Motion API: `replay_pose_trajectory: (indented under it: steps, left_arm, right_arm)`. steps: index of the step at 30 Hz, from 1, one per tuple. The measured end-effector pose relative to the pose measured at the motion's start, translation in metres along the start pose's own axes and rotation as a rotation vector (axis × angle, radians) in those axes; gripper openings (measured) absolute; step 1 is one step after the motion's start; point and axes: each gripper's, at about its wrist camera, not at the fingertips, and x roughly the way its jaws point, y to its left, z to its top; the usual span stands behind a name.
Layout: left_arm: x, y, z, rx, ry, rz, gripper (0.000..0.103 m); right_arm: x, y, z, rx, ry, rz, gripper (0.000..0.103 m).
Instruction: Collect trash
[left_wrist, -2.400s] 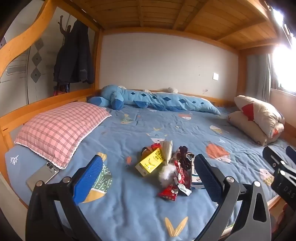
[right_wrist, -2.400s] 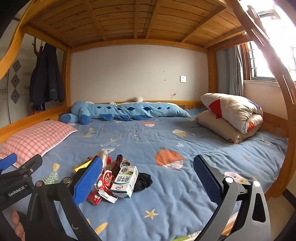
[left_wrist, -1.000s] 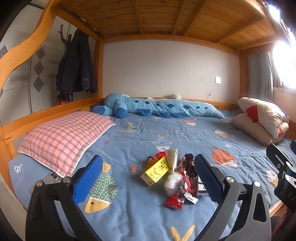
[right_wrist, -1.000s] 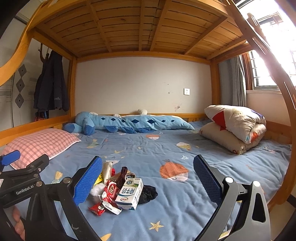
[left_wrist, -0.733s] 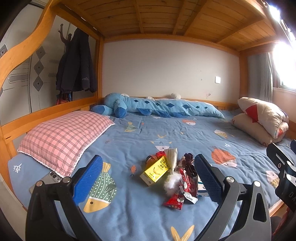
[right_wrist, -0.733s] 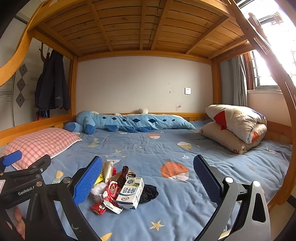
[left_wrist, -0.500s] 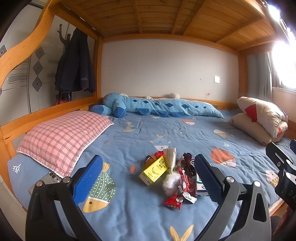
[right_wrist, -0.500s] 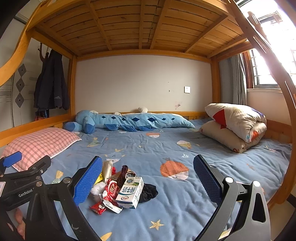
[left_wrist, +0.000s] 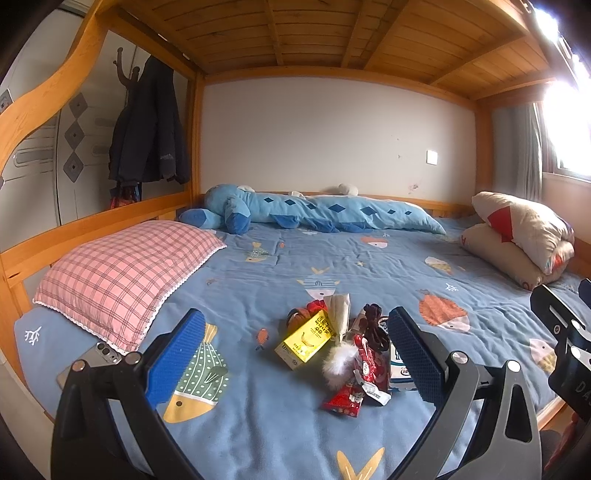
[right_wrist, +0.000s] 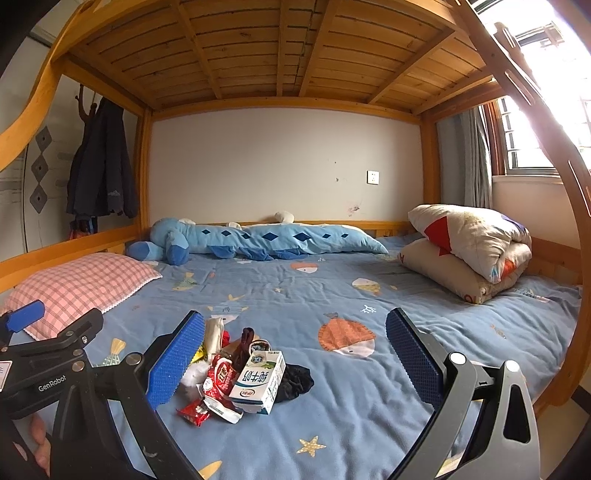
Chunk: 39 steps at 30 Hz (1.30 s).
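Both claws stand wide apart with nothing between their blue pads: the left gripper (left_wrist: 295, 352) and the right gripper (right_wrist: 295, 350) hang above the near edge of the bed (left_wrist: 369, 266), clear of the bedding. A heap of trash lies on the blue fish-print sheet, toward the near edge and roughly midway between the bed's two ends. It comprises a yellow carton (left_wrist: 308, 339), a white-and-green milk carton (right_wrist: 260, 380), red wrappers (left_wrist: 341, 398), a pale paper wrapper (left_wrist: 340, 314), a white fluffy piece (left_wrist: 338, 363) and a dark crumpled item (right_wrist: 293, 380); the pieces touch or overlap one another. In the left wrist view the heap lies between the fingers, nearer the right-hand pad; in the right wrist view it lies just beside the left-hand pad. A pink checked pillow (left_wrist: 125, 277) sits at the left end, a phone (left_wrist: 88, 363) beside it at the near left corner. A blue plush toy (left_wrist: 314, 214) lies along the far edge, and a folded quilt (right_wrist: 469, 251) rests at the right end.
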Motion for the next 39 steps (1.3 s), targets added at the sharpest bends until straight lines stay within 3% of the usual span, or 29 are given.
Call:
replay_pose_trajectory:
  steps: [23,39]
  left_arm:
    - [0.008,0.000,-0.001,0.005,0.029,-0.011,0.099]
    - [0.042,-0.001,-0.016,0.002,0.142,-0.039,0.099]
  right_arm:
    - [0.015,0.004,-0.006,-0.019,0.053,0.002,0.095]
    - [0.046,0.010,-0.023,-0.040,0.169,0.010,0.095]
